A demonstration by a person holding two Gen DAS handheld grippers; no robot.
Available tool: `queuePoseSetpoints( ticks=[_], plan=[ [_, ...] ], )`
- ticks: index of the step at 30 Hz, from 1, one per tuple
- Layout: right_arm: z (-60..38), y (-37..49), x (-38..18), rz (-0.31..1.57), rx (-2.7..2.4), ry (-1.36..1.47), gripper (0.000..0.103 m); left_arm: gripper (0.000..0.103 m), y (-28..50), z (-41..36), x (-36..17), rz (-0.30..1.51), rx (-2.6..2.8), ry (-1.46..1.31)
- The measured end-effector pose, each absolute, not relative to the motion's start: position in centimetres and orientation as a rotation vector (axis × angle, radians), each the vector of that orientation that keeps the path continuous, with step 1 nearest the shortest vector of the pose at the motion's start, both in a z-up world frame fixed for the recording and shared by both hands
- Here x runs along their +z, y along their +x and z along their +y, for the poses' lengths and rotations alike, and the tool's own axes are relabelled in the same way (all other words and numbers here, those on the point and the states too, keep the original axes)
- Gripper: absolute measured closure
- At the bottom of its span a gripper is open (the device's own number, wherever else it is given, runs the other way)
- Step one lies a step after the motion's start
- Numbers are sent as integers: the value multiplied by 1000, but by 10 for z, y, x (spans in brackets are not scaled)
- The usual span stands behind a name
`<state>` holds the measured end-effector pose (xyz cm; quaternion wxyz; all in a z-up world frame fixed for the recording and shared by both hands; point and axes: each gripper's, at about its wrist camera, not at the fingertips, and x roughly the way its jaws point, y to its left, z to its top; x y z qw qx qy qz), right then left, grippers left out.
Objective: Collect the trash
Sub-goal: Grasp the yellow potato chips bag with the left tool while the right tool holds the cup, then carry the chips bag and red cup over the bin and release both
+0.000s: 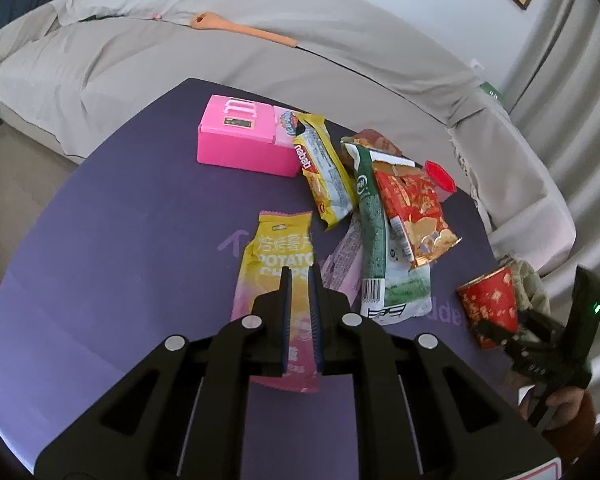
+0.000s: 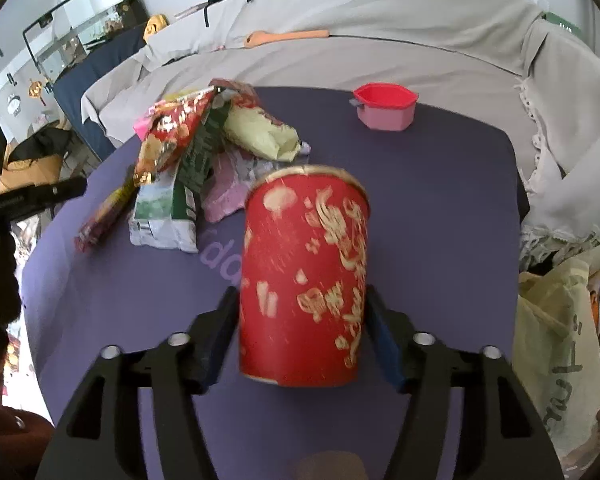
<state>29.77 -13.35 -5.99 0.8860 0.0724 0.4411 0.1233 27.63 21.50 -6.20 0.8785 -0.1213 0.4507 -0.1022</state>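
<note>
My left gripper hovers over a yellow and pink potato chips bag lying flat on the purple table; the jaws stand close together with the bag showing in the narrow gap, and I cannot tell if they pinch it. My right gripper is shut on a red paper cup with gold print, held upright; the cup also shows in the left wrist view. A pile of wrappers lies beyond: yellow, green and red bags.
A pink box stands at the far side of the table. A small pink tub with a red lid sits at the far right. A pale plastic bag hangs off the table's right. A covered sofa surrounds the table.
</note>
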Motion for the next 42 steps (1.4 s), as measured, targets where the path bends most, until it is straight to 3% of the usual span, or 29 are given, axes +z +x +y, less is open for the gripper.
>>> queuePoseSetpoints(
  ticks=[3,5,7,12,14,18,19,22,34,42],
  plan=[
    [-132,303,-51,906,245,128,42,94,277,220,-66,943,-200,-257],
    [-131,306,-47,904,233,111,42,79,277,223,-66,936,-193,-268],
    [-130,311,-46,910,222,94,42,71,277,226,-71,948,-182,-278],
    [-131,319,-50,934,218,110,42,68,279,227,-91,1010,-137,-287],
    [-130,317,-50,929,215,97,47,68,281,226,-98,1026,-118,-293],
    [-132,311,-44,910,216,95,54,71,284,226,-104,1038,-93,-308],
    [-134,310,-42,904,216,98,54,86,284,225,-104,1038,-103,-310],
    [-139,303,-33,875,221,110,54,95,282,219,-97,1023,-120,-291],
    [-164,269,24,707,229,79,54,95,256,175,27,727,-195,-188],
    [-223,229,75,548,137,79,54,95,244,75,94,591,-337,-87]
  ],
)
